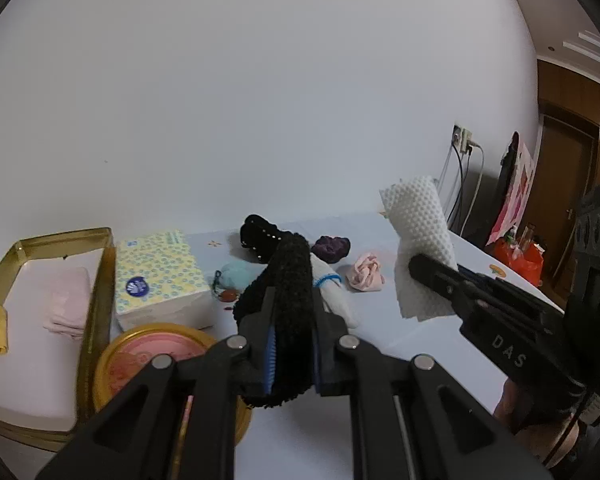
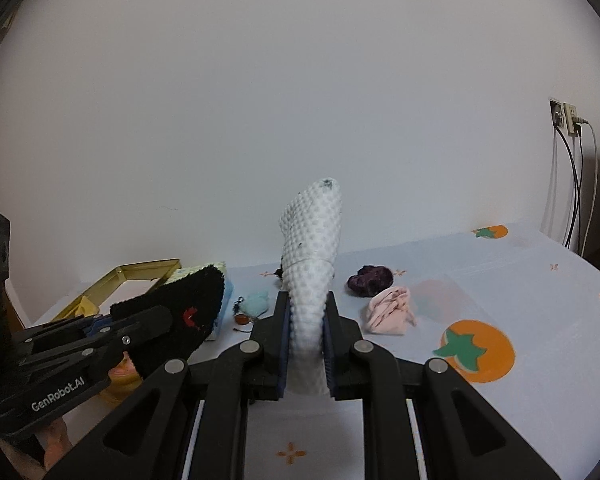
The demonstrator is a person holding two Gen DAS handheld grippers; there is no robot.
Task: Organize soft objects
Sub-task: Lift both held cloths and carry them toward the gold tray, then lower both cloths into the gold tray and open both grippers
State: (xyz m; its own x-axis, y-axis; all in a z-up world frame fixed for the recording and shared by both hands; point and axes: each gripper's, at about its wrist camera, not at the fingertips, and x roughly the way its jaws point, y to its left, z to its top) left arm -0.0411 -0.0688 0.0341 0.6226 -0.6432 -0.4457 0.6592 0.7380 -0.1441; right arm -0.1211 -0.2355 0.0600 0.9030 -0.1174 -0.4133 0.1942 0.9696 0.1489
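My left gripper (image 1: 294,320) is shut on a black fuzzy cloth (image 1: 292,276) that stands up between its pads above the table. From the right wrist view the same gripper (image 2: 164,318) and black cloth (image 2: 180,300) hang at the left. My right gripper (image 2: 306,320) is shut on a white dimpled cloth (image 2: 312,248) that rises upright from its jaws. In the left wrist view this gripper (image 1: 420,268) holds the white cloth (image 1: 420,232) at the right. Loose on the table lie a purple scrunchie (image 2: 370,280), a pink crumpled cloth (image 2: 390,310) and a teal plush charm (image 2: 256,304).
A gold tray (image 1: 100,280) at the left holds a folded pink towel (image 1: 70,304). Beside it stand a tissue pack (image 1: 158,276) and a round gold tin (image 1: 148,360). A white rolled item with a blue band (image 1: 332,288) and a black item (image 1: 260,236) lie behind my left gripper. Wall close behind.
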